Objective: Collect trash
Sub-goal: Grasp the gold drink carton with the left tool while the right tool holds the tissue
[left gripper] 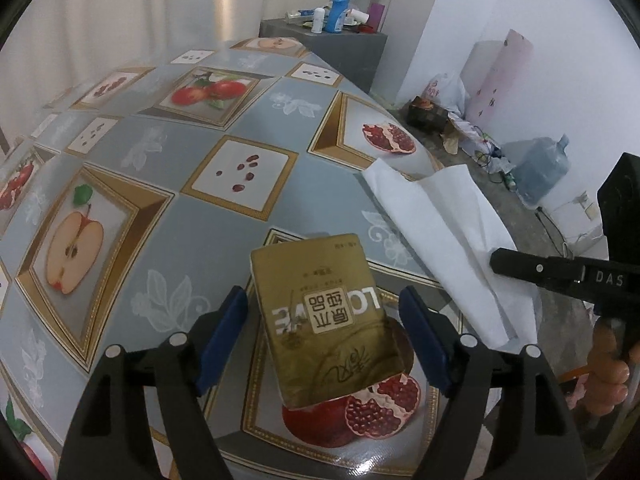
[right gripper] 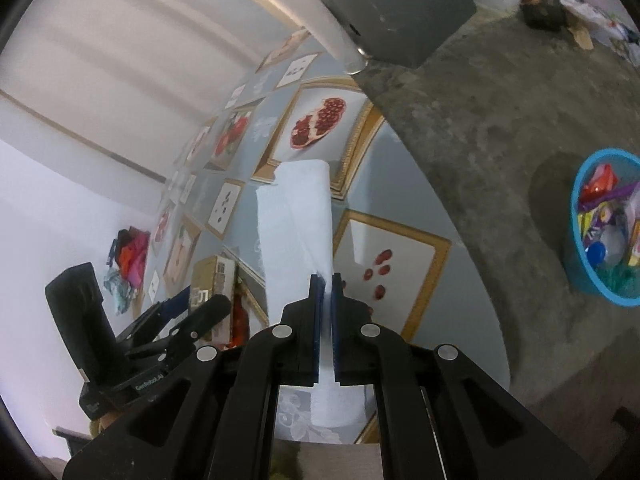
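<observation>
A gold cardboard box [left gripper: 326,316] with printed Chinese characters lies on the fruit-patterned tablecloth [left gripper: 160,168]. My left gripper [left gripper: 324,328] is open, its blue pads on either side of the box and apart from it. My right gripper [right gripper: 327,286] is shut on a white paper tissue [right gripper: 296,216] and holds it up over the table edge. The tissue [left gripper: 444,240] and the right gripper [left gripper: 560,276] also show at the right of the left wrist view. The gold box [right gripper: 212,280] and the left gripper [right gripper: 176,320] show at the left of the right wrist view.
A blue bin [right gripper: 608,228] holding colourful wrappers stands on the concrete floor [right gripper: 480,120] to the right. A grey cabinet [left gripper: 340,44] with bottles on top stands beyond the table. Bags and a water jug [left gripper: 540,168] lie along the wall.
</observation>
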The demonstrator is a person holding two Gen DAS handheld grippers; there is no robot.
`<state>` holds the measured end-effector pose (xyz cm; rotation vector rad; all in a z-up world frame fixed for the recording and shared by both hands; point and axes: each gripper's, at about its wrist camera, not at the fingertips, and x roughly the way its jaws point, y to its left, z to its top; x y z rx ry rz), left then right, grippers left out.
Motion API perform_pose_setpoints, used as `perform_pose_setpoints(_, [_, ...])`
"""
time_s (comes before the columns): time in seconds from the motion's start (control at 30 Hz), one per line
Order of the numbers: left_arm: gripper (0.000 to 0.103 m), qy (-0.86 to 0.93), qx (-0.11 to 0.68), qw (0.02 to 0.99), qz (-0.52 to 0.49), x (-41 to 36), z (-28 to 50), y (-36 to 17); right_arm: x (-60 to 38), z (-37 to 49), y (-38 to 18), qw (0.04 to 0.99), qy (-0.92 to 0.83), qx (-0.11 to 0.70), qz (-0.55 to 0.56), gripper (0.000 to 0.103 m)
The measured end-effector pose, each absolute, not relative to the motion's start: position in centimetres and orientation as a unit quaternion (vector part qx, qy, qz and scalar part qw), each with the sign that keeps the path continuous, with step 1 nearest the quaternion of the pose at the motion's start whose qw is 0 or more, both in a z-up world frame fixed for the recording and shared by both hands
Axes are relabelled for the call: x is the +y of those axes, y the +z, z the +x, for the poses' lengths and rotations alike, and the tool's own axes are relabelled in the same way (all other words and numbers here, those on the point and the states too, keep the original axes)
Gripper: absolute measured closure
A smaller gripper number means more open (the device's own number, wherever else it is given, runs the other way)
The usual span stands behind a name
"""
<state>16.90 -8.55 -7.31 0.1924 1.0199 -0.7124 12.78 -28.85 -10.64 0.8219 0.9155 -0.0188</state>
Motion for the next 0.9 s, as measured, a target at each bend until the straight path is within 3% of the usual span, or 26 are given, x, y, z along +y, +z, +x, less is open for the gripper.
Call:
perform_pose_setpoints(0.2, [0.043, -0.329, 0.472, 0.812, 0.097, -8.4, 16.6, -7.2, -28.9, 12.5, -10.7, 0.816, -0.008, 0.429, 0.386, 0.098])
perform_pose_setpoints(0.3, [0.047, -0.325, 0.475, 0.812, 0.100, -7.8, 16.2, -7.0, -28.9, 12.4, -10.6, 0.818, -0.011, 0.430, 0.381, 0.098])
perform_pose_setpoints(0.43, [0.048, -0.311, 0.475, 0.816, 0.104, -6.6, 15.9, -6.7, -28.8, 12.2, -10.5, 0.822, -0.014, 0.432, 0.370, 0.097])
perform_pose_setpoints(0.5, [0.048, -0.302, 0.477, 0.819, 0.104, -5.9, 15.9, -6.7, -28.9, 12.1, -10.5, 0.822, -0.014, 0.432, 0.369, 0.093])
perform_pose_setpoints(0.57, [0.048, -0.297, 0.481, 0.819, 0.099, -5.4, 15.9, -6.8, -28.9, 12.1, -10.5, 0.824, -0.018, 0.431, 0.367, 0.081])
perform_pose_setpoints(0.9, [0.046, -0.285, 0.485, 0.821, 0.102, -5.4, 16.1, -7.2, -28.5, 12.2, -10.2, 0.831, -0.022, 0.433, 0.348, 0.072])
